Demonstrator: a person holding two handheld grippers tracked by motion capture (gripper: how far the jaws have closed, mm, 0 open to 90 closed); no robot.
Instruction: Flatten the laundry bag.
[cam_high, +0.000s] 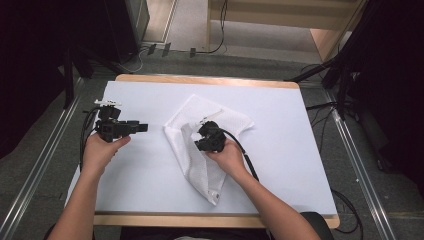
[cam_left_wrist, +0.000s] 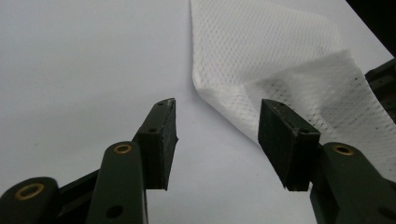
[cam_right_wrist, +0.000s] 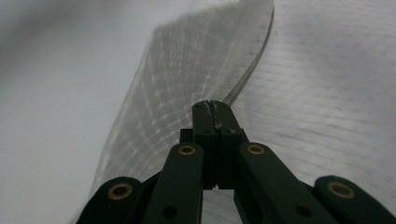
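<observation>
Two grippers work over a white counter (cam_high: 280, 165). The right gripper (cam_high: 202, 136), at frame centre, is clamped on a fold of the white mesh cloth (cam_high: 200, 112); its body hides the pinch point from above, and its own view is motion-blurred. The left gripper (cam_high: 142, 127), at frame left, stands spread and empty beside the cloth's edge. Bare counter surrounds the cloth on every side.

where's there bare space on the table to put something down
Bare white table lies right of the white cloth, along the far edge, and between the cloth and the left gripper, which hangs open. The middle is crowded: the right gripper is shut on the cloth.
</observation>
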